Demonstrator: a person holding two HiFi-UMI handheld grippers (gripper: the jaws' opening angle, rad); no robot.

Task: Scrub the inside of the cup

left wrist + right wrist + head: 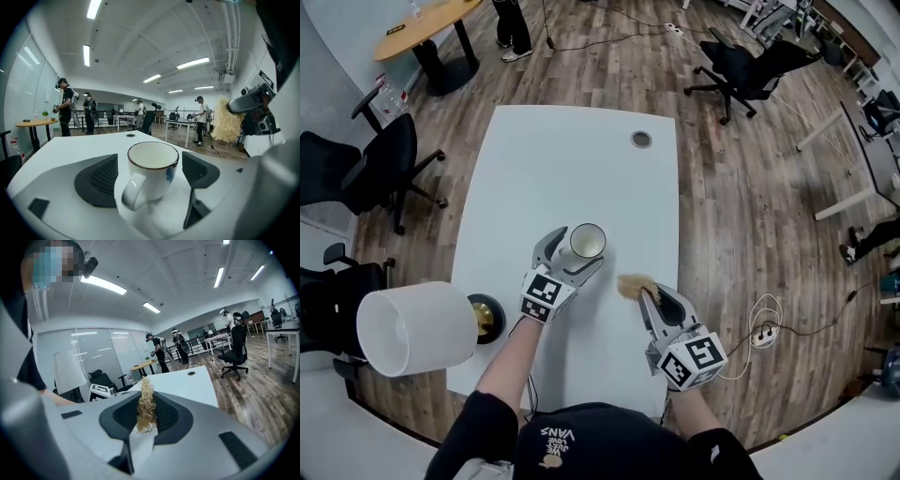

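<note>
The cup stands upright on the table, right between the fingers of the left gripper, with its handle pointing back toward the palm. Those fingers are spread wide. There's a pad on each side of the cup and neither presses on it, so nothing's actually held on that side. The right gripper is clamped on a straw-coloured scrubber that sticks out past its fingertips. It's off to the right of the left fingers and not touching the cup.

My take: the step here is getting hold of the cup before any scrubbing. I'd close the left fingers squarely on the cup wall, below the rim. That leaves the mouth free and keeps the handle from getting caught under a pad. Glazed ceramic is probably slippery, so give it a firm squeeze. Then bring the scrubber in from above and down into the mouth, not against the rim, or the cup could tip or skid.
</note>
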